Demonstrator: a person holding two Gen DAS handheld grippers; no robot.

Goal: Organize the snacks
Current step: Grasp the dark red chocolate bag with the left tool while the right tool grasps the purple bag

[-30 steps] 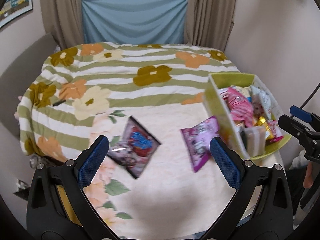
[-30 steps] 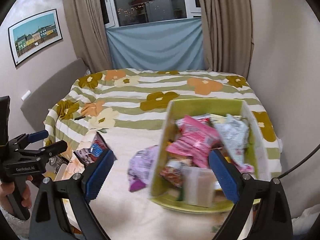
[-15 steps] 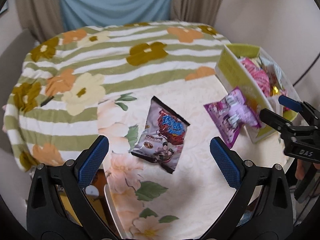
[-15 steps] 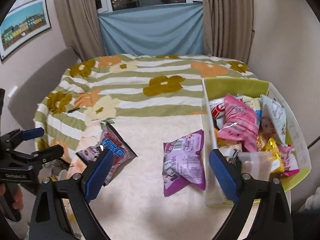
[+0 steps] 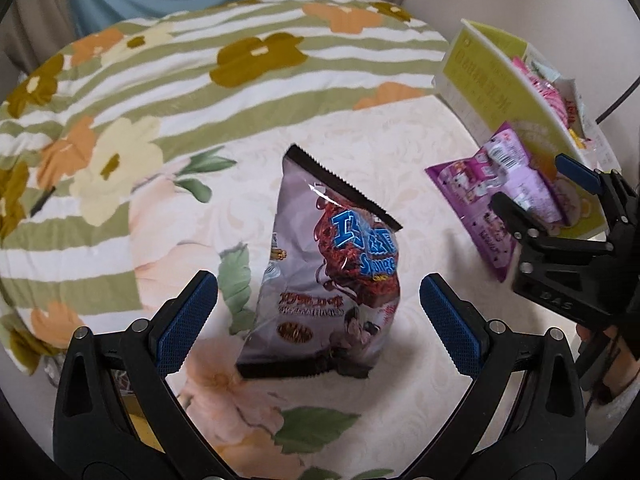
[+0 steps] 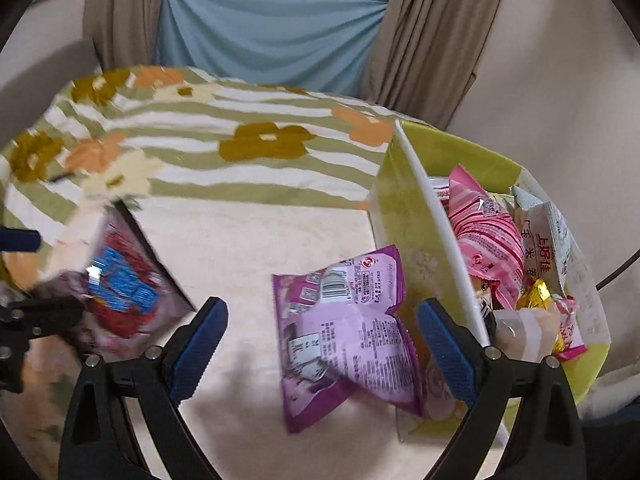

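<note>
Both grippers hang spread and empty beside the green snack box point(image 6: 404, 216), left gripper point(image 5: 318, 312) over the grey chocolate packet point(image 5: 332, 276), right gripper point(image 6: 320, 336) over the purple packet point(image 6: 352, 332) leaning on its wall, seemingly ready to load

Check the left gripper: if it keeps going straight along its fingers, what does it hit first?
Most likely the grey-and-red foil snack bag lying on the cream floral bedspread. The bag sits centred between the open left gripper fingers, nothing in between. Depth is uncertain.

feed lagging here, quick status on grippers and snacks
Left gripper open over grey snack bag. Right gripper open over purple bag beside green box. Nothing blocking.
</note>
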